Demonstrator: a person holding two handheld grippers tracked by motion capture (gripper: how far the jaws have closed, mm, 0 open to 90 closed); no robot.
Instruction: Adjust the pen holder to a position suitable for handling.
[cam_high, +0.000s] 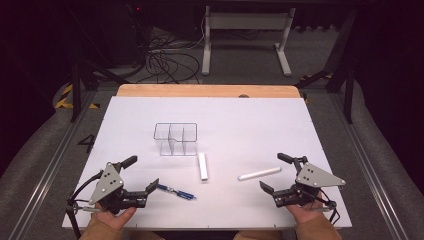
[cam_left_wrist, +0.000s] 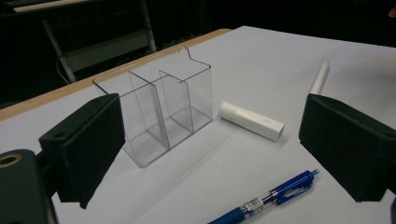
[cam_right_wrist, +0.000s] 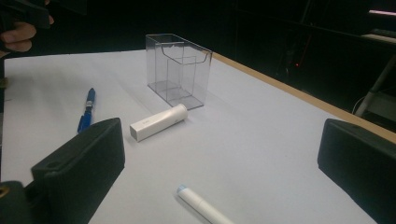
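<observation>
A white tabletop in a dark room, with three small things laid out in front of a clear organizer (cam_high: 175, 139).

The organizer, a see-through box with upright dividers, stands empty toward the middle of the table (cam_high: 260, 120) — likely the place the loose things are meant to go. Just in front of it, at its right corner, lies a stubby white tube (cam_high: 202, 166); farther right of it lies a slim white marker (cam_high: 259, 173), and in front of it to the left a blue pen (cam_high: 175, 191). The left gripper (cam_high: 141, 175) sits near the pen's end, jaws spread wide with nothing between them, seemingly lined up for it. The right gripper (cam_high: 275, 172) waits just beside the marker — jaws likewise parted and empty.
</observation>
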